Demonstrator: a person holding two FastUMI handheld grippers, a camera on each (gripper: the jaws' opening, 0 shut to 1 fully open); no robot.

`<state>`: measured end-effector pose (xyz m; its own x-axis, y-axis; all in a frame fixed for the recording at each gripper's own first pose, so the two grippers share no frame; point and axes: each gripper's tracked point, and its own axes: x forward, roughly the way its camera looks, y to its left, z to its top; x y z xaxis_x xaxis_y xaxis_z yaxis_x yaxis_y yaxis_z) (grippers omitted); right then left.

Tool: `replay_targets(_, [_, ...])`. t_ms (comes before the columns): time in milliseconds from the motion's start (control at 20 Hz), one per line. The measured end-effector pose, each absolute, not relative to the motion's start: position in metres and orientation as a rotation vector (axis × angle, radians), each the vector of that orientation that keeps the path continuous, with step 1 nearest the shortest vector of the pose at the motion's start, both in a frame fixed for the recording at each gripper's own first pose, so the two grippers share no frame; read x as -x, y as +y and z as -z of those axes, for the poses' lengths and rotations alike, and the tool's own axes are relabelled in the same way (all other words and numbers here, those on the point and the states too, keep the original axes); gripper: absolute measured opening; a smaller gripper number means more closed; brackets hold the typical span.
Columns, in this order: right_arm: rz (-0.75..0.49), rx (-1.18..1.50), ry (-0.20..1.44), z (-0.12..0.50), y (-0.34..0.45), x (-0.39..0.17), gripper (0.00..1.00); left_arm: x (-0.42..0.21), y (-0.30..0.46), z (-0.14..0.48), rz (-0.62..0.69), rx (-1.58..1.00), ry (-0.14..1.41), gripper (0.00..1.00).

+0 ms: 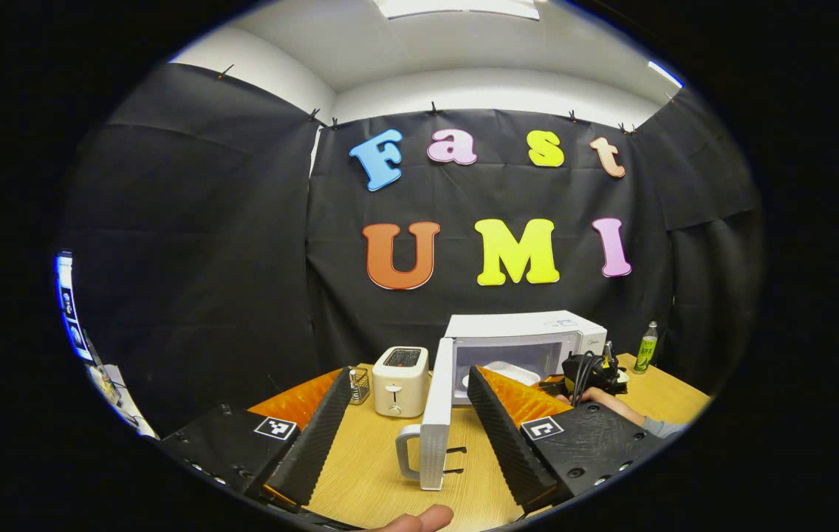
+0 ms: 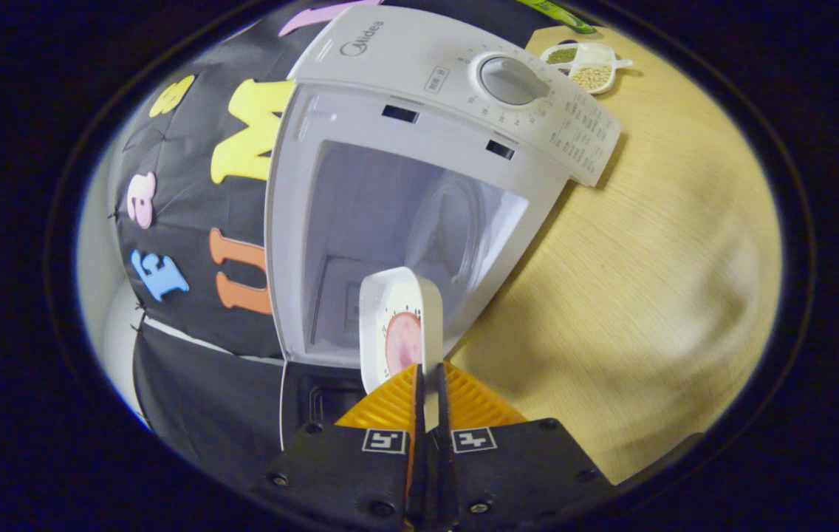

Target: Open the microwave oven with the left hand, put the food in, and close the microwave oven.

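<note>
Right gripper [image 2: 428, 384] pinches plate [image 2: 399, 325] edge-on toward microwave [image 2: 419, 118].

Both grippers had black bodies with screw heads and square black-and-white marker tags, left gripper [image 1: 405, 425] and right gripper [image 2: 428, 384] alike, black cables looped over the far unit, and a grey-blue sleeve [image 1: 662, 426] covered the wrist behind it.

Bright, even light falls from a ceiling panel [image 1: 456, 7] in the left gripper view. Fisheye bending curves the edges of both views. In the right gripper view the desk [image 2: 634, 281] blurs and glares palely; the microwave [image 2: 419, 148] cavity looks hazy.
</note>
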<state>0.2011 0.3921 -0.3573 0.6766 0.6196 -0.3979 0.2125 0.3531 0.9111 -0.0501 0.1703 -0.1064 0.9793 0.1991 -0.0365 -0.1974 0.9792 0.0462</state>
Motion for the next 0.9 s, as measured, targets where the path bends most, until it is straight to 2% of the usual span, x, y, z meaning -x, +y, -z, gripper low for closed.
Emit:
replay_targets(100, [-0.276,-1.257,0.744,0.357,0.397,-0.223,0.09,0.05,0.177,0.108,-0.209,-0.046,0.042,0.83])
replay_targets(150, [-0.256,-1.278,0.703,0.358,0.399,-0.234,0.09,0.049,0.18,0.108,-0.211,-0.048,0.04,0.95])
replay_targets(350, [-0.152,-1.366,0.574,0.367,0.402,-0.274,0.09,0.047,0.192,0.112,-0.222,-0.045,0.047,0.95])
replay_targets(600, [-0.123,-1.358,0.475,0.371,0.409,-0.3,0.09,0.045,0.2,0.124,-0.243,-0.047,0.08,0.95])
replay_targets(650, [-0.108,-1.334,0.465,0.375,0.409,-0.302,0.0,0.046,0.2,0.125,-0.244,-0.046,0.083,0.95])
replay_targets(700, [-0.1,-1.307,0.46,0.379,0.409,-0.304,0.1,0.047,0.198,0.126,-0.24,-0.043,0.083,0.95])
replay_targets(900, [-0.099,-1.26,0.487,0.407,0.42,-0.307,0.12,0.047,0.194,0.13,-0.212,-0.039,0.101,0.94])
